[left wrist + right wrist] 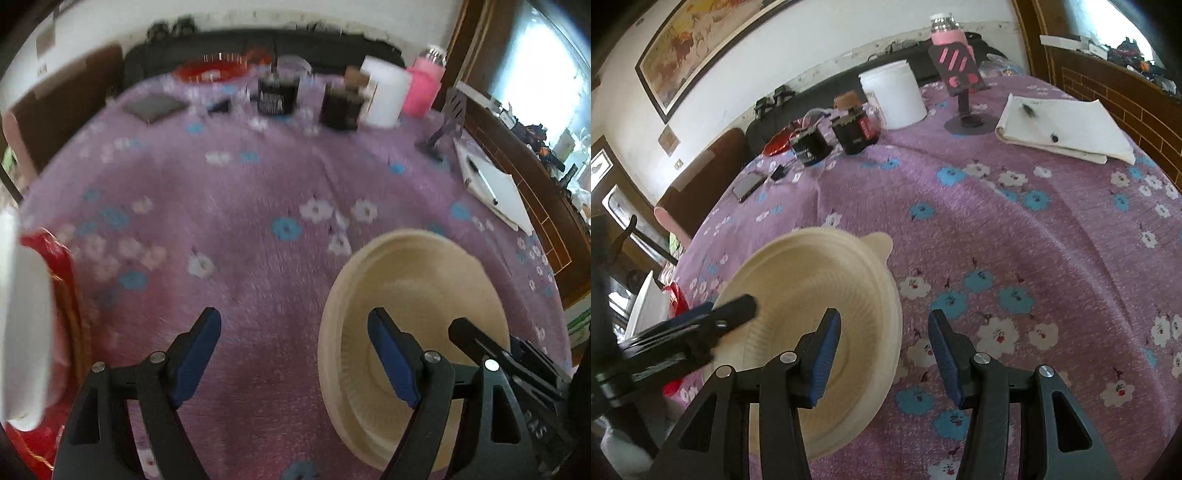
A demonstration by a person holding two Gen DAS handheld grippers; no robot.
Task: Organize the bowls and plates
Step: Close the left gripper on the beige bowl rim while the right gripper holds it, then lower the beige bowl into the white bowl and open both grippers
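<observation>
A stack of cream plates and bowls [424, 291] sits on the purple flowered tablecloth [258, 184]; it also shows in the right wrist view [820, 280], with a tab-shaped lip at its far rim. My left gripper [294, 354] is open and empty, its right finger over the stack's left rim. My right gripper [884, 354] is open and empty, straddling the stack's right rim, left finger over the bowl. The right gripper's finger [491, 347] shows over the stack in the left wrist view. The left gripper's finger [701, 321] shows in the right wrist view.
A red bag with a white object [26, 314] lies at the table's left edge. At the back stand two dark jars [855, 129], a white tub [894, 96], a pink bottle [947, 31], a phone stand [960, 77], a notebook with pen [1063, 129] and a phone [750, 186].
</observation>
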